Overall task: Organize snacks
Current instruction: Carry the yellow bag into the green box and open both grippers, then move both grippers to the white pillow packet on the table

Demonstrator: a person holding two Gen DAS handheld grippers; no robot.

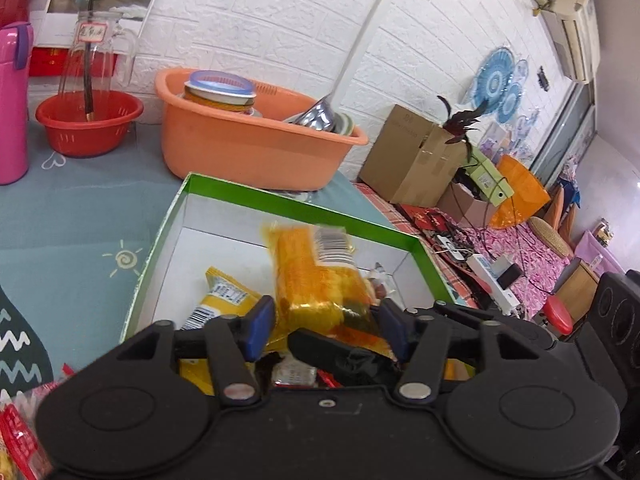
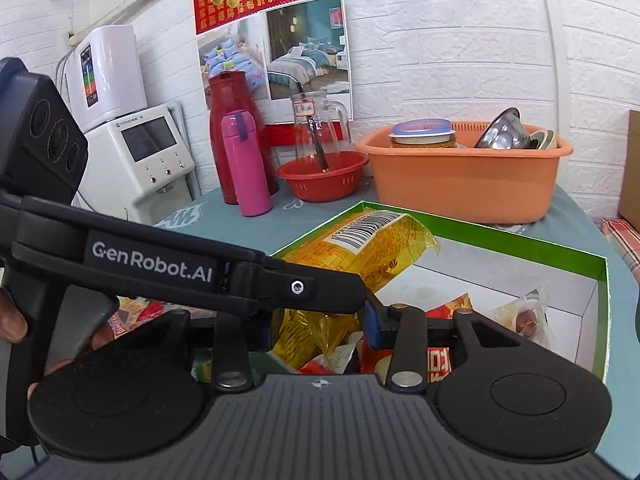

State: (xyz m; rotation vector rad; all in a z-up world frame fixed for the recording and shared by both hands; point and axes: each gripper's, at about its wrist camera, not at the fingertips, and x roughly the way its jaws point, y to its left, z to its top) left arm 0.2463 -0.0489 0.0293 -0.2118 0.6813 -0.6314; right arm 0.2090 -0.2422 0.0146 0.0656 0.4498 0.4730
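Note:
A green-rimmed white box [image 1: 224, 188] [image 2: 604, 276] stands on the table. A big yellow-orange snack bag [image 1: 316, 276] [image 2: 368, 244] with a barcode hangs over the box, between the blue pads of my left gripper [image 1: 326, 328], which is shut on its lower end. My right gripper [image 2: 316, 326] is open around the same bag's lower crinkled part; the left gripper crosses in front of it. Inside the box lie a yellow packet [image 1: 224, 300], a red packet [image 2: 440, 356] and a small clear-wrapped snack [image 2: 524, 316].
An orange basin [image 1: 248, 140] [image 2: 464, 176] with bowls stands behind the box, a red basket [image 1: 88, 124] with a glass jug and a pink flask [image 2: 246, 168] to its left. Loose red snack packs [image 1: 20, 436] lie at the near left.

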